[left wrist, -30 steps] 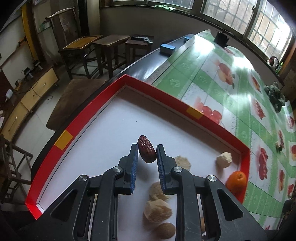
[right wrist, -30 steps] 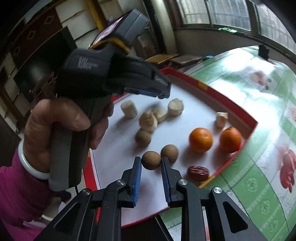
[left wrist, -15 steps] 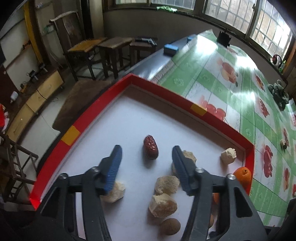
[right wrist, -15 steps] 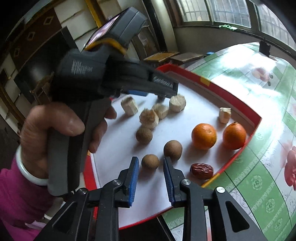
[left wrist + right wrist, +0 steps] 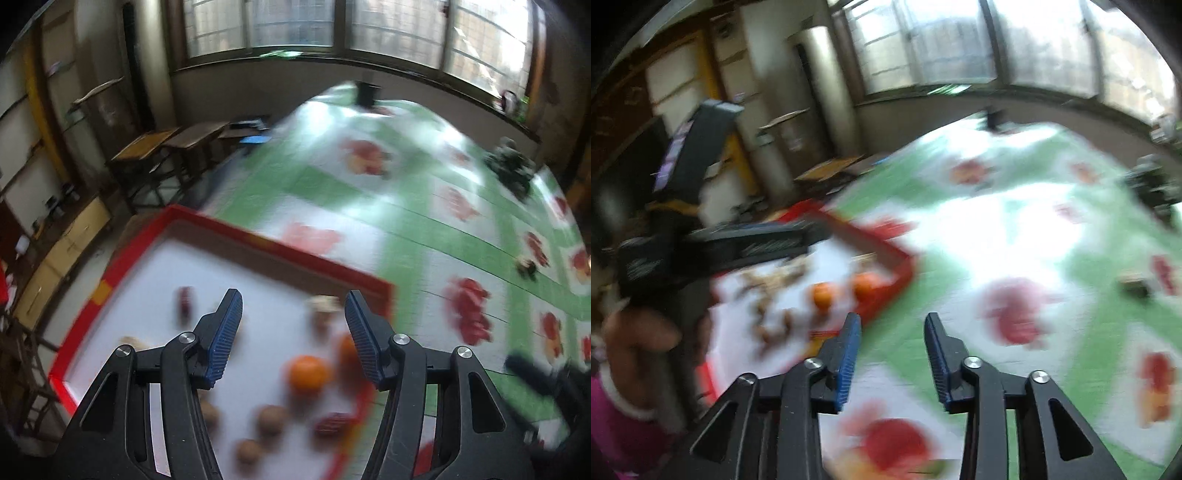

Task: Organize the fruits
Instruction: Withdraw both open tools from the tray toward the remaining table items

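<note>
Green fruit-print desk (image 5: 424, 229), all blurry; both grippers' fingers wide apart, holding nothing; orange (image 5: 308, 372) sits in the red tray (image 5: 295, 254); light, firm, rolls, so pinch across its middle.

1. The right hand-held gripper (image 5: 892, 354) fills the lower centre of the frame, jaws apart and empty.
2. Under it lies the green and white tabletop (image 5: 1034, 236).
3. At centre left, a red tray (image 5: 882, 251) holds two oranges (image 5: 823, 293), blurred.
4. The left hand-held gripper (image 5: 798, 238) crosses the left of the frame, gripped by a hand (image 5: 639, 332).
</note>
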### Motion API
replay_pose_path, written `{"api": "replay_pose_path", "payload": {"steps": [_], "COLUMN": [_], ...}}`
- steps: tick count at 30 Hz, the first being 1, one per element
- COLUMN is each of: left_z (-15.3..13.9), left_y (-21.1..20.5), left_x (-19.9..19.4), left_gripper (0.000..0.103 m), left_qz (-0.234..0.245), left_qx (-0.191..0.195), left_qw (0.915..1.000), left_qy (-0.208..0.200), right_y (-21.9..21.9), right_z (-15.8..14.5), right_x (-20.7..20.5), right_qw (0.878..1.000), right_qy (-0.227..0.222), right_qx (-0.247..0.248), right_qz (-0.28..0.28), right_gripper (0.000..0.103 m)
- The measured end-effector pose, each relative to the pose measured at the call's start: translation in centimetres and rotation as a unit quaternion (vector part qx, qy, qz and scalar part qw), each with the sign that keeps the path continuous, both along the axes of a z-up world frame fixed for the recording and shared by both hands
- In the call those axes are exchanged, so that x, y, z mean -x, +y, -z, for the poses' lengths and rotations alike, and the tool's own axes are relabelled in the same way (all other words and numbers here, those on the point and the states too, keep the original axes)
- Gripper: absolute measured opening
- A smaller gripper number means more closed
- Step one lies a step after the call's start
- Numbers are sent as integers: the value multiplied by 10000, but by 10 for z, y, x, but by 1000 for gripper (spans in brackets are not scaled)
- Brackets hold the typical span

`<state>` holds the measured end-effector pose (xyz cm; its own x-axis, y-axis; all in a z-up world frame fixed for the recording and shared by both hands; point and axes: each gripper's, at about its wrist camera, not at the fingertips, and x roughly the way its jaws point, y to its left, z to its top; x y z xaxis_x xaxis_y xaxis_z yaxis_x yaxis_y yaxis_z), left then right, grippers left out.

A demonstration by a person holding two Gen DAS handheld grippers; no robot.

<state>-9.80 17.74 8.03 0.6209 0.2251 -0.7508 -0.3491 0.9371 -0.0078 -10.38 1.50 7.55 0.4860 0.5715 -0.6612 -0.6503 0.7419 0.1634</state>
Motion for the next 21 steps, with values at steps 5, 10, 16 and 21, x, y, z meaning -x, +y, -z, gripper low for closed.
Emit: {"api": "replay_pose_path", "payload": {"steps": [5, 10, 16, 21], "left_z": [0, 0, 5, 13], "left_y": [-51, -96, -140, -161], "left_x": [-16, -34, -56, -77], "left_gripper": [58, 58, 58, 58], "left_qz": [499, 937, 1310, 1588], "left_qx": [31, 19, 93, 312], "left_qw": [9987, 9956, 9912, 9865], "left_qy": [47, 60, 152, 243], "right_y": [-61, -111, -156, -182], "right_z": [1, 7, 12, 18], "right_x": [-24, -38, -51, -67], "right_qw": [9972, 9919, 9864, 9827], "right_qy": [245, 360, 439, 475], "right_qx": [-187, -191, -136, -98], "right_qz": [687, 1202, 1575, 1790], "right_gripper": [42, 42, 42, 43]}}
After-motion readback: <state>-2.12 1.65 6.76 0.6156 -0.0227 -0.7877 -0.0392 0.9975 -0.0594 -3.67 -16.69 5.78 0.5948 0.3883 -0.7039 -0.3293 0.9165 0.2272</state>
